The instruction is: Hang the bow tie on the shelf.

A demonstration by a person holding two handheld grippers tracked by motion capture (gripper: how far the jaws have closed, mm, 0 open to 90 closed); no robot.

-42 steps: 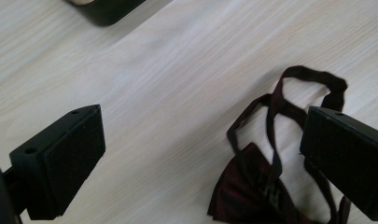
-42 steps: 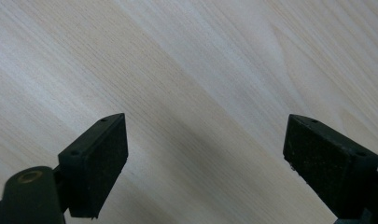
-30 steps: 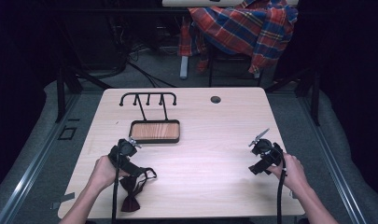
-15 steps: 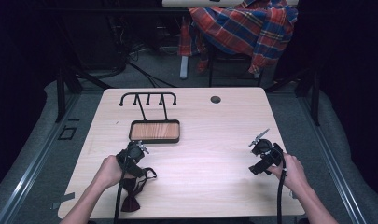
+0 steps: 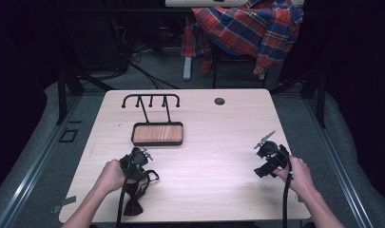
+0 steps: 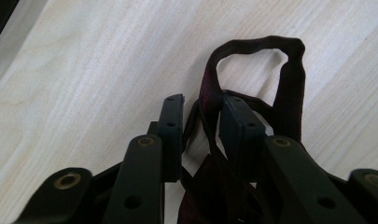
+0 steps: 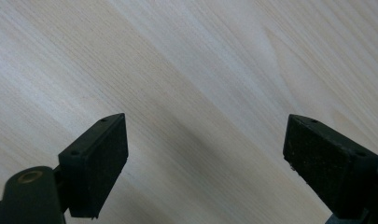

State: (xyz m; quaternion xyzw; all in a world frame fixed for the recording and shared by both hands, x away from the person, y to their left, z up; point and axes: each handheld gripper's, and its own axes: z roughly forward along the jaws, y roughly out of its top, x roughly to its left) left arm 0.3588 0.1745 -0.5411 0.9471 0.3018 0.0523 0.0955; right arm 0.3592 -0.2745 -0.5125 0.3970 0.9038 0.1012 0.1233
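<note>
A pale wood-grain bench (image 5: 218, 142) carries a black wire rack with a small wooden tray base (image 5: 158, 134), whose hooked top bar runs along the far left part of the surface, and a round dark cable hole (image 5: 219, 101) sits near the far edge. Close to the near left corner lies a dark maroon bow tie (image 5: 133, 205), its thin strap looping out toward the bench's middle. The left gripper (image 5: 137, 164), held in the person's left hand (image 5: 110, 175), sits right over that strap. In the left gripper view its fingers (image 6: 171, 130) stand only a narrow gap apart with the strap (image 6: 252, 51) running up between them, though whether they actually pinch the fabric cannot be told; beyond the tips the strap curls into an open loop lying on the wood. The right gripper (image 5: 268, 156) is held in the right hand (image 5: 298, 175) near the right edge, well apart from the bow tie and the rack, and a black cable (image 5: 286, 199) trails back from it along the forearm. In the right gripper view its fingers (image 7: 97, 158) are spread wide over bare wood, with nothing between them. Behind the bench, a red plaid cloth (image 5: 247, 28) is draped over a chair on the grey floor.
</note>
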